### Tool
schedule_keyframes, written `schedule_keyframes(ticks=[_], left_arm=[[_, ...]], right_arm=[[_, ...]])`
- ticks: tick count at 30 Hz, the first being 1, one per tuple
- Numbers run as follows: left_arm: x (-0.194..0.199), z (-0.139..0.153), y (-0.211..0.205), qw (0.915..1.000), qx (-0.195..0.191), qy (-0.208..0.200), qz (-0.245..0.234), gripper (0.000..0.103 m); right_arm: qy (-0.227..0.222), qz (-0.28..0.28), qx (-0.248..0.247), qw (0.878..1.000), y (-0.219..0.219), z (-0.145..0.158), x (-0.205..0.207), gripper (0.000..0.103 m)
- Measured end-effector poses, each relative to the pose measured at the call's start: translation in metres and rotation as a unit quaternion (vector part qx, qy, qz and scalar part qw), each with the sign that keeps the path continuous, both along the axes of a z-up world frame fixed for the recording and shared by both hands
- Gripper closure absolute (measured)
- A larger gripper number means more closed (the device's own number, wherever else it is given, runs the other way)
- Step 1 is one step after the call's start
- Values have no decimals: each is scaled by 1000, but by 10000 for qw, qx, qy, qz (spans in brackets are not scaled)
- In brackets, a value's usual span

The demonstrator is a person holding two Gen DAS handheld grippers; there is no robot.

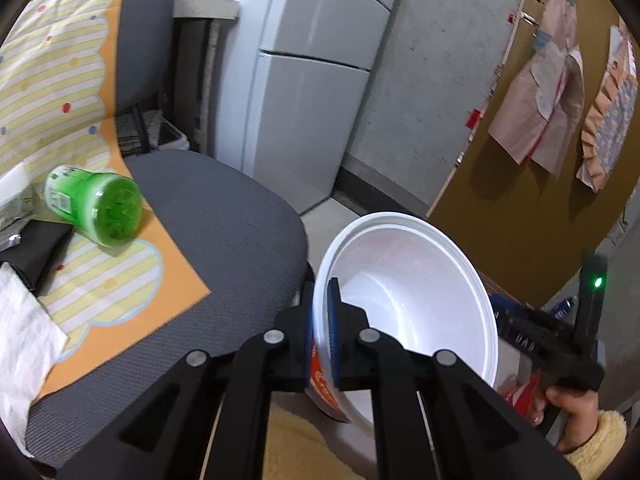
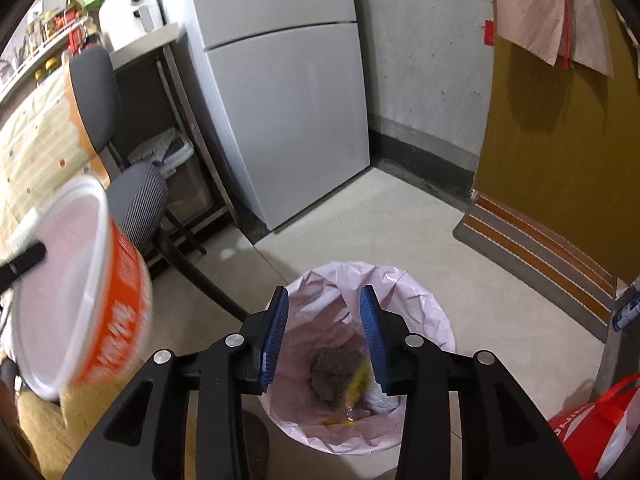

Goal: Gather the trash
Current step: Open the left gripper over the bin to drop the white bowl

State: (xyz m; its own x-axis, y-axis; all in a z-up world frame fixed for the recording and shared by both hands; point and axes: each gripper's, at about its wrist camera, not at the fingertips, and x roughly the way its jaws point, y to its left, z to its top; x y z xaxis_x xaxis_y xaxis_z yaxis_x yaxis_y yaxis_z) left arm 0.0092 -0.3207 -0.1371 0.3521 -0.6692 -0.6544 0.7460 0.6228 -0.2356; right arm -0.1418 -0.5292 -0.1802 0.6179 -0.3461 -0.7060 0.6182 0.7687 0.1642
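The noodle bowl [image 1: 404, 312] is tipped on its side, its open mouth facing the left wrist camera and its orange base pointing away. The left gripper [image 1: 321, 336] clamps the bowl's rim wall, one pad inside and one outside, holding it in the air beside the grey chair [image 1: 224, 216]. The right gripper [image 2: 324, 332] hangs with its jaws wide apart and nothing between them, directly above the pink-lined bin [image 2: 424, 304]. The bowl sits left of that gripper, clear of the bin.
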Motion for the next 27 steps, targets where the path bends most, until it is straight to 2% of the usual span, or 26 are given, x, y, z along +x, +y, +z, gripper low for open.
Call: schedule_keyframes(ticks=[8, 16, 18, 19, 20, 22, 27], left_arm=[[-21, -27, -52, 9967, 319, 156, -730, 98], [-29, -39, -107, 9922, 267, 319, -1171, 98], [-28, -44, -116, 9919, 282, 359, -1186, 88], [-27, -48, -120, 9917, 332, 395, -1177, 67], [-25, -51, -122, 9917, 385, 438, -1148, 58], [-24, -55, -119, 9915, 432, 474, -1134, 59], [-20, -53, -93, 9936, 633, 248, -905, 59]], right_arm=[[-319, -226, -151, 9991, -9, 22, -21, 64], [-503, -601, -154, 9968, -29, 35, -46, 64], [-512, -672, -175, 9963, -32, 36, -50, 63], [-502, -693, -179, 9962, -32, 36, -51, 62], [-486, -699, -177, 9962, -32, 35, -51, 62], [-443, -676, -178, 9966, -30, 33, -49, 62], [-408, -506, -80, 9979, -25, 27, -35, 62]])
